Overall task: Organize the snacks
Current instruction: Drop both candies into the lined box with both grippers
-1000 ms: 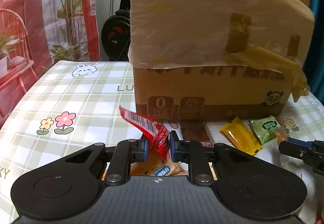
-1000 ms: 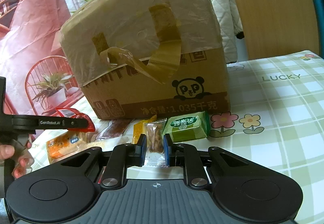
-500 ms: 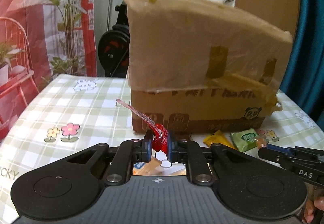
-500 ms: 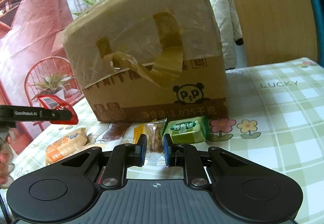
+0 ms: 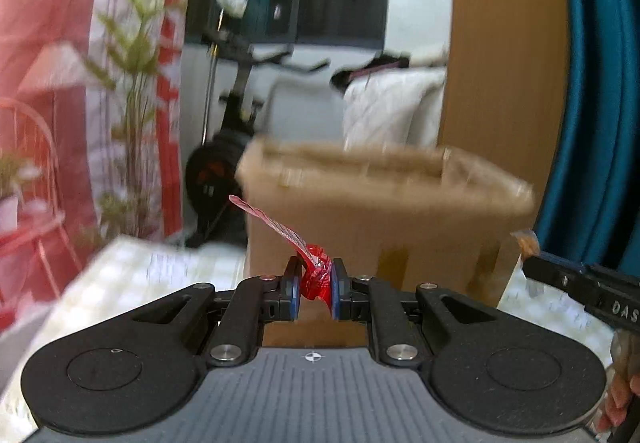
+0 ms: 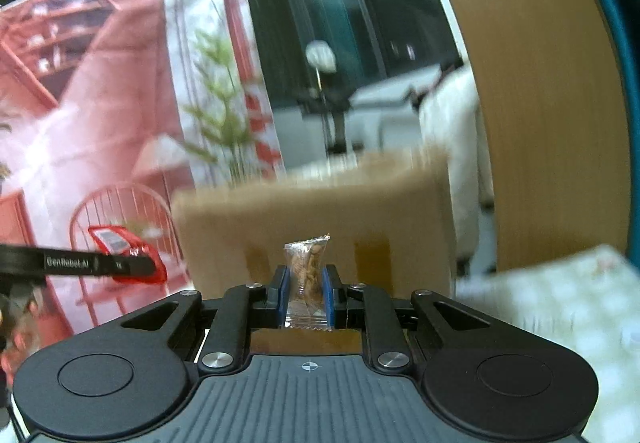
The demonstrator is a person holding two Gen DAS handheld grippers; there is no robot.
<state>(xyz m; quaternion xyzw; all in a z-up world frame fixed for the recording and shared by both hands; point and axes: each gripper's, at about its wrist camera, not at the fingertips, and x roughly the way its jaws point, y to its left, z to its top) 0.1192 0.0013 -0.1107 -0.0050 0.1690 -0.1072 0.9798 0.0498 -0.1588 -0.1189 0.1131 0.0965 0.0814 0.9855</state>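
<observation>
Left wrist view: my left fingers (image 5: 315, 289) are pinching one red snack wrapper (image 5: 316, 275), crumpled between the two blue pads, with its long flat tail slanting up and to the left. One cardboard box (image 5: 384, 227) stands directly ahead, blurred, its open top rim visible. The checked worktop (image 5: 132, 275) shows to the left of the box and again at lower right. At the right edge my right fingers (image 5: 530, 257) enter from the side, carrying one small brownish packet at the tip; whether they press it cannot be told from this angle. One exercise bike (image 5: 228, 147) stands behind the box, with a red patterned curtain (image 5: 60, 83) at left and a wooden panel (image 5: 504, 43) at right.

Right wrist view: my right fingers (image 6: 305, 297) are pinching one clear nut packet (image 6: 306, 279), held upright between the blue pads, its sealed top edge rising above them. The same cardboard box (image 6: 320, 211) lies ahead, seen here from its other corner. Only this view shows the printed label on the red snack wrapper (image 6: 124, 251), which is clamped in my left fingers (image 6: 152, 267) coming in from the left edge. Only this view shows the packet's contents. A corner of the checked worktop (image 6: 560, 303) appears at right.

Count: two snacks held, one per gripper; one box.
</observation>
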